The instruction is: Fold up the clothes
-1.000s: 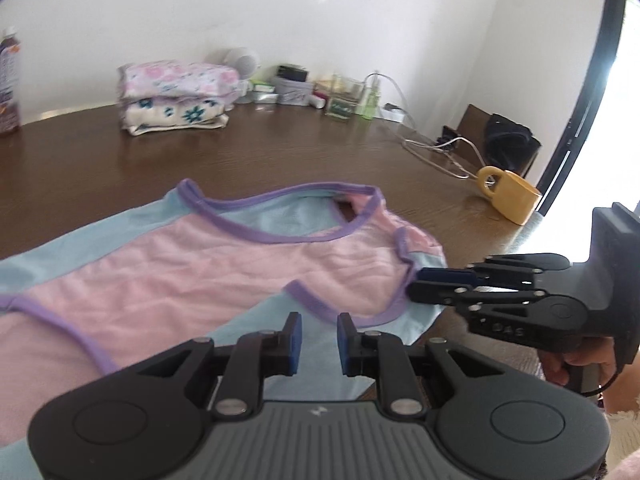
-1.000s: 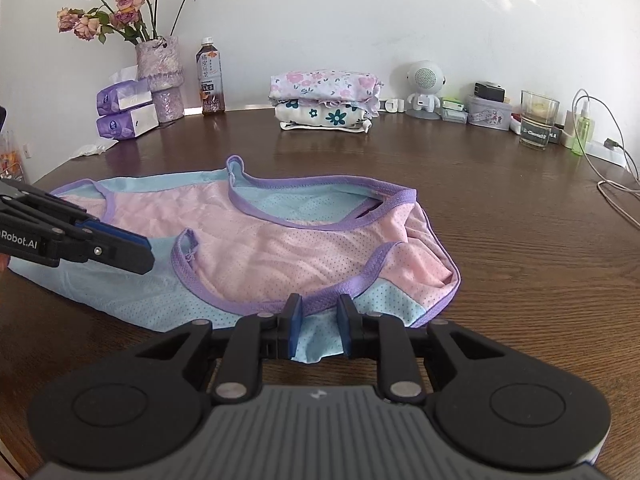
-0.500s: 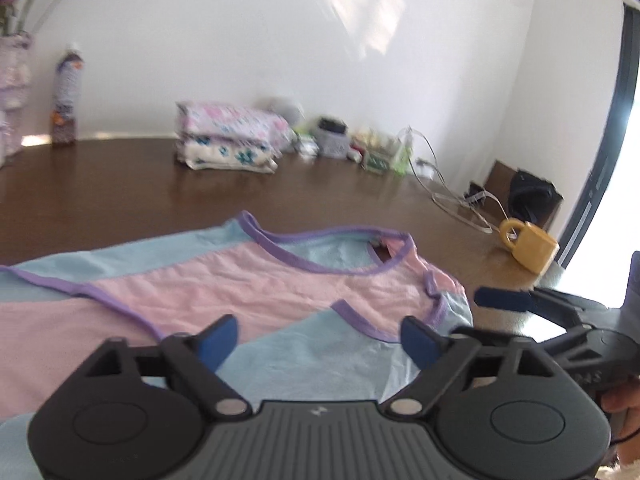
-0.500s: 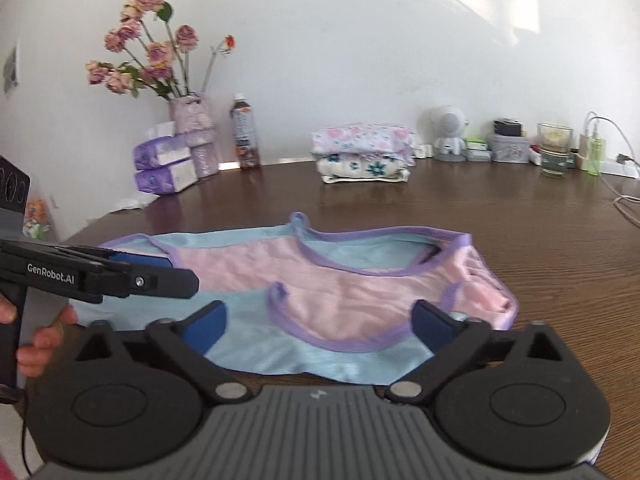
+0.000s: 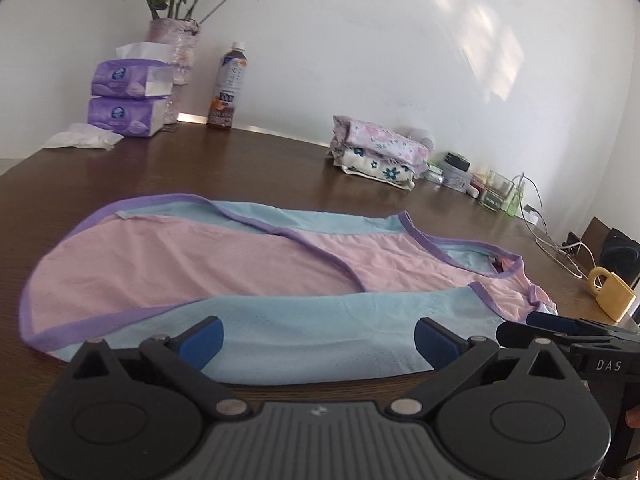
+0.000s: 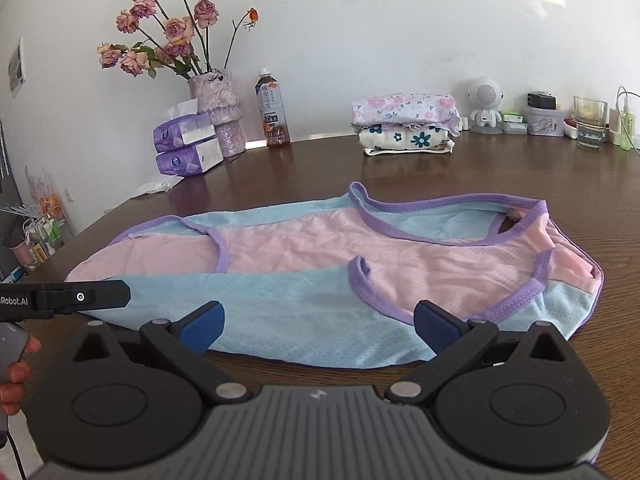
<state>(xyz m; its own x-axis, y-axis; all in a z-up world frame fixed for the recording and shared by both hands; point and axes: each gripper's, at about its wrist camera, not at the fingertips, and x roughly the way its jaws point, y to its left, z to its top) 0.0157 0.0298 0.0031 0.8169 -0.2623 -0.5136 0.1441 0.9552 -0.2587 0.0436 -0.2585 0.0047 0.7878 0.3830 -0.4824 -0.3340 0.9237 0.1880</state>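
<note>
Both wide open, gripping nothing: left gripper (image 5: 318,338) and right gripper (image 6: 318,326), at six o'clock of vest (image 6: 320,264) (pink and blue), flat on table (image 6: 560,176).

"DAS" marks right gripper (image 5: 560,330); "Robot.AI", left gripper (image 6: 120,294).

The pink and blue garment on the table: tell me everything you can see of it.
The garment is a sleeveless top of thin, dotted mesh-like fabric, pink with light blue panels and purple binding at neck and armholes. It lies flat, slightly wrinkled, lengthwise across the brown table, its near blue side folded over the pink. Neither open gripper holds it.
</note>
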